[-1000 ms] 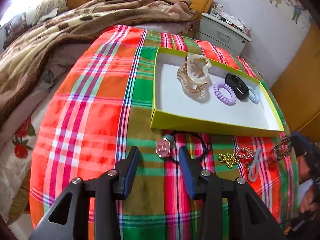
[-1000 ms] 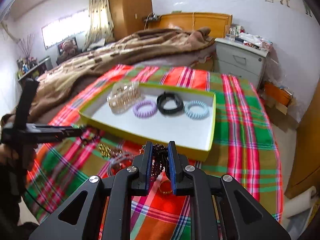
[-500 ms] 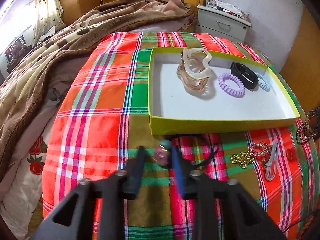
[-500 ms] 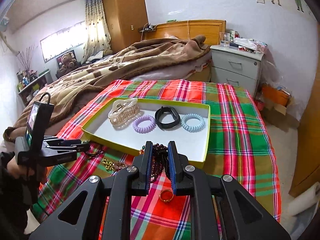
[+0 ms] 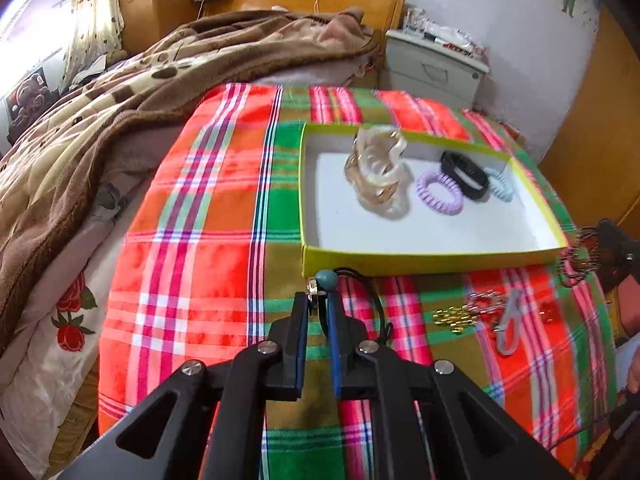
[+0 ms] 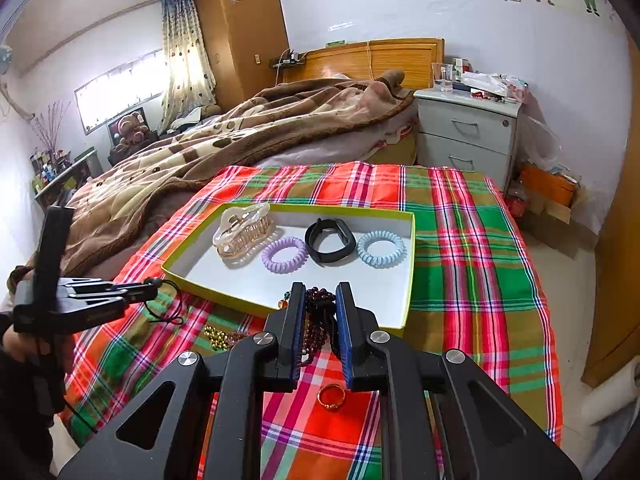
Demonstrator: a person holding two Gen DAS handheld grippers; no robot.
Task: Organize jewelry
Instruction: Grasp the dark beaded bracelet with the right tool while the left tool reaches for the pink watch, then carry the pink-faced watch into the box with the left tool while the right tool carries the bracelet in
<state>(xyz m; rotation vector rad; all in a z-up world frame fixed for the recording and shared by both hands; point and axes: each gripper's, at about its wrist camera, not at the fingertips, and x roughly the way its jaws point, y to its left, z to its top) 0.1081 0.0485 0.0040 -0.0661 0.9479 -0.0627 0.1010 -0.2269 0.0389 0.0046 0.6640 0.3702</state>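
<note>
Since a second ago, left gripper (image 5: 319,307) has closed from wide apart onto a black cord necklace (image 5: 374,304), its pendant mostly hidden between the fingers, only a teal bead showing; right gripper (image 6: 319,312) remains clamped on a dark beaded bracelet (image 6: 318,322), partly concealed. Loose on plaid cloth (image 6: 472,280): gold ring (image 6: 331,397), gold beads (image 5: 452,316). Beyond, green-rimmed box (image 6: 408,280) holds hair claw (image 6: 244,234), purple coil tie (image 6: 284,255), black band (image 6: 330,240), blue coil tie (image 6: 381,249).

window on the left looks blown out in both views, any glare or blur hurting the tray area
Left wrist view: window overexposed, tray sharp, fisheye bends the edges. Right wrist view: window bright, tray evenly lit, soft shadows, no glare.
</note>
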